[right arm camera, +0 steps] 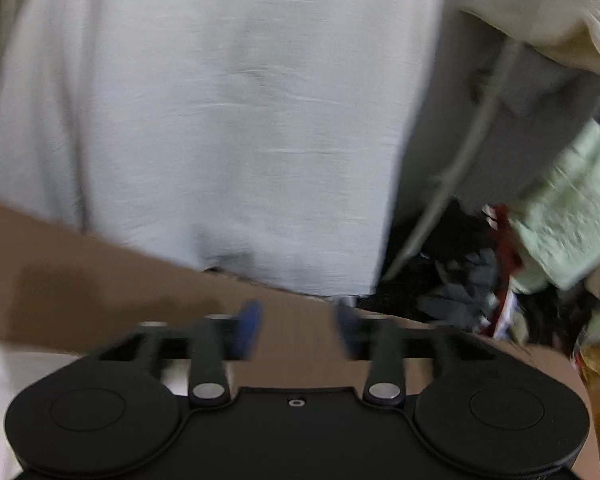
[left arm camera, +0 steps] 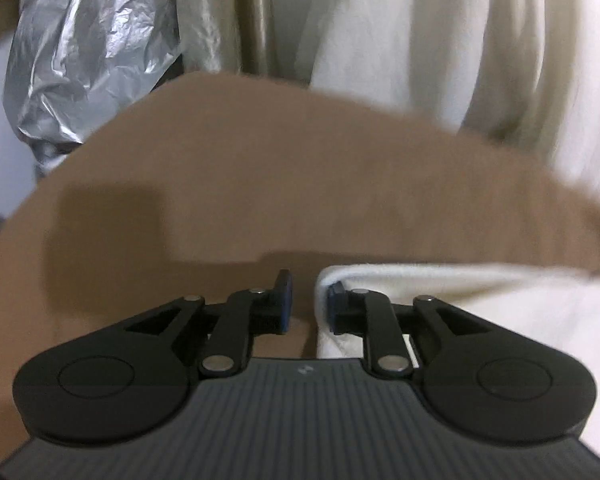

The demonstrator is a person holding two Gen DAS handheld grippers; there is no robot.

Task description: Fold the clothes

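White garment (left arm camera: pixel 440 292) folded edge runs sideways, rightward.

Dim, warm indoor lighting. Left wrist view: soft focus, a broad shadow falling left across the brown table (left arm camera: pixel 260 184), glare on crinkled silver plastic (left arm camera: pixel 88 52). Right wrist view: heavy motion blur smearing the fingers (right arm camera: pixel 250 330); fisheye bending and dark corners.

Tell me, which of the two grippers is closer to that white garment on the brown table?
Left. The left gripper has one finger tucked in the folded edge of the white garment. The right gripper is open over the bare brown table, apart from it.
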